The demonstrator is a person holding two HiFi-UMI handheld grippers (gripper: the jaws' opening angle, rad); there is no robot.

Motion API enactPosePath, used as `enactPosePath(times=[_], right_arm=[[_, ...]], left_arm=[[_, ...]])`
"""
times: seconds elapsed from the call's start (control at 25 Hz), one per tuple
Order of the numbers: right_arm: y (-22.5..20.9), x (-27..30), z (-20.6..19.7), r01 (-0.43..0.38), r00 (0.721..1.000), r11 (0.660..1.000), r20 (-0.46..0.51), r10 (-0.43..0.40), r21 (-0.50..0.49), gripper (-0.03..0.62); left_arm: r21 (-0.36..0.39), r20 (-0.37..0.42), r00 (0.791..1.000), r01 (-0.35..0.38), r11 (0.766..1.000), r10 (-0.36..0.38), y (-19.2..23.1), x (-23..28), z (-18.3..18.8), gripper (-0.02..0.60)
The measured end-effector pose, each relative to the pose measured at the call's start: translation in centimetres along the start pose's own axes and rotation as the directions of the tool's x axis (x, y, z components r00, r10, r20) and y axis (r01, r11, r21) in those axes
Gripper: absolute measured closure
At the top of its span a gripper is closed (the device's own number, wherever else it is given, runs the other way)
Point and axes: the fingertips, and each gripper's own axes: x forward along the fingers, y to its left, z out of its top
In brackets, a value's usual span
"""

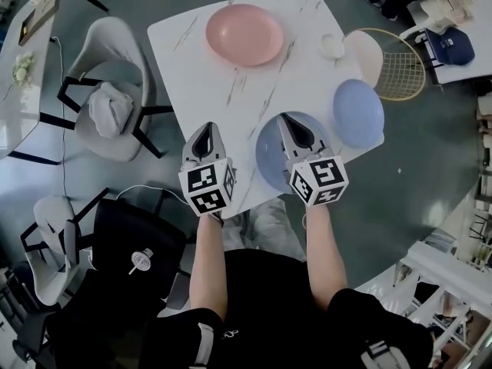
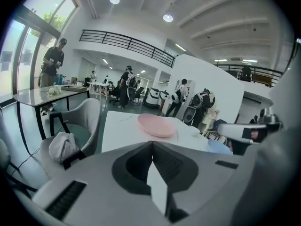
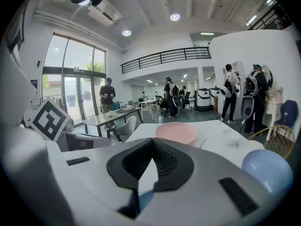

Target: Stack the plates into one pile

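Plainly, both pairs of jaws are clenched with nothing held between them. The left gripper (image 1: pixel 206 129) hangs over the near edge of the white marble-veined desk (image 1: pixel 192 60). The right gripper (image 1: pixel 294 123) is poised right above a round mid-blue plate (image 1: pixel 269 164), which lies flat under its jaws at the desk's near edge.

A round pink plate (image 1: pixel 244 34) sits well ahead of both pairs of jaws on the far part of the desk, hollow side up, roughly between their two lines of aim. A round pale blue plate (image 1: pixel 358 114) lies just to the right of the right jaws at the desk's right edge; whether it rests hollow up or down I cannot tell. Being round, none of the plates has a long axis.

A small white object (image 1: pixel 332 46) rests ahead and to the right of the right jaws, between the pink and pale blue plates. Left of the left jaws, off the desk, a grey chair (image 1: pixel 127 37) carries a grey cloth bundle (image 1: pixel 110 108). A wire-backed chair (image 1: pixel 400 68) stands beyond the desk's right corner.
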Motion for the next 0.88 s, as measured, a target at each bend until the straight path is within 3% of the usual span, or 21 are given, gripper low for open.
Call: enactPosePath(times=[0.44, 0.88], right_arm=[[-4.6, 5.0, 0.0, -0.105, 0.993, 0.994, -0.050, 0.105, 0.000, 0.586], [-10.8, 10.8, 0.8, -0.120, 0.991, 0.992, -0.054, 0.119, -0.024, 0.587]], left_arm=[[-0.069, -0.030, 0.996, -0.085, 0.994, 0.083, -0.7, 4.6, -0.3, 0.566], [-0.041, 0.002, 0.990, -0.144, 0.989, 0.144, -1.0, 11.0, 2.2, 0.566]])
